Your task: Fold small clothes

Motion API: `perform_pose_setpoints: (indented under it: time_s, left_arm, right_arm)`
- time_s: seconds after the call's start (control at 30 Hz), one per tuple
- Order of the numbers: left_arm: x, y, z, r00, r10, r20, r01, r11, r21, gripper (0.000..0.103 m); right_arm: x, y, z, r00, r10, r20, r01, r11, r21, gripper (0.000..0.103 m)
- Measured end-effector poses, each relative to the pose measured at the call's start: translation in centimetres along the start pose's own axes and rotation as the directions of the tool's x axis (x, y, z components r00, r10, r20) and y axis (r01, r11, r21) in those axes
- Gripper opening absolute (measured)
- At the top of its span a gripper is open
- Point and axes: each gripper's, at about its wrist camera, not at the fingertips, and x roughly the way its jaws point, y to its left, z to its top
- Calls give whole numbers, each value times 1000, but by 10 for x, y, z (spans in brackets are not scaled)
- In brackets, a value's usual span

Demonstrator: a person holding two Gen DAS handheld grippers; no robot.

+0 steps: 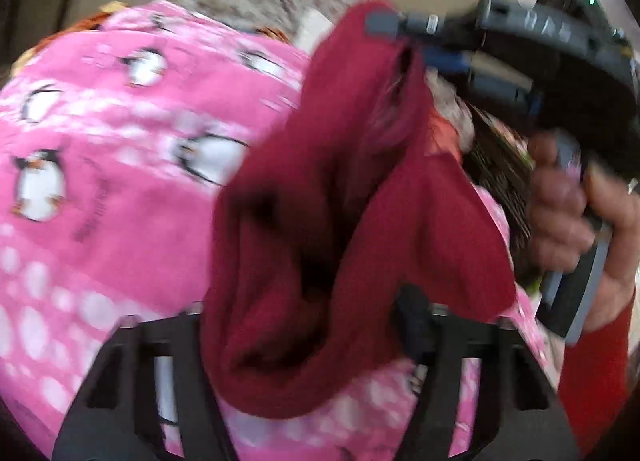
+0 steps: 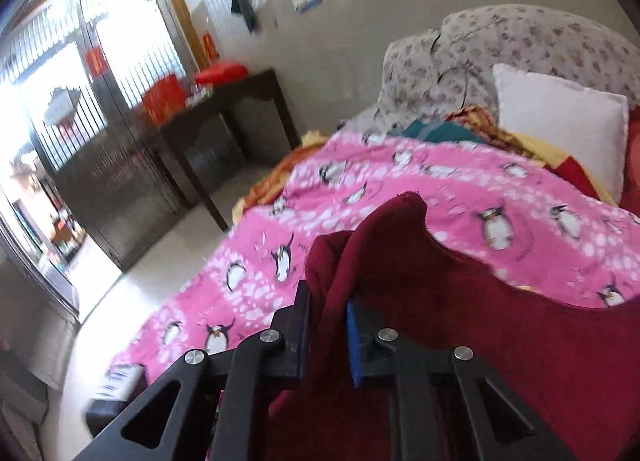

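Maroon garment (image 1: 320, 229) bunched betw. left gripper (image 1: 304, 325) fingers, clamped; far edge at 1 o'clock pinched in right gripper (image 2: 328, 313). Pink penguin blanket (image 1: 100, 181) beneath; white pillow (image 2: 560, 121) at 2 o'clock.

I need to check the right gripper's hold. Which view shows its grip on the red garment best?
The right wrist view: the right gripper has its jaws shut on a bunched edge of the red garment, seen close. The left wrist view shows that gripper from the side, pinching the garment's top, blurred.
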Motion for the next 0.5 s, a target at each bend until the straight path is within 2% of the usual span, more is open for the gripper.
perform_pose_setpoints:
  time_s: [0.07, 0.17, 0.3, 0.33, 0.4, 0.5]
  left_arm:
    - [1, -32, -4, 999, -31, -20, 32, 997, 75, 41]
    - [-2, -92, -7, 999, -53, 0, 52, 975, 217, 41]
    - [20, -152, -12, 993, -109, -43, 117, 947, 299, 41]
    - [30, -162, -14, 994, -97, -49, 107, 943, 315, 41]
    - [54, -175, -21, 994, -74, -79, 96, 941, 324, 49]
    - [81, -180, -32, 983, -16, -183, 73, 947, 312, 51]
  right_arm:
    - [-34, -12, 0, 999, -3, 47, 3, 1000, 4, 14]
    - [-78, -34, -3, 994, -40, 105, 39, 999, 8, 14]
    - [-135, -95, -20, 976, -143, 163, 127, 986, 103, 14]
    - [-141, -112, -26, 970, -188, 154, 169, 977, 129, 14]
    - [-138, -147, -41, 957, -270, 104, 248, 950, 190, 14]
    - [-108, -196, -71, 957, -290, -19, 282, 909, 306, 17]
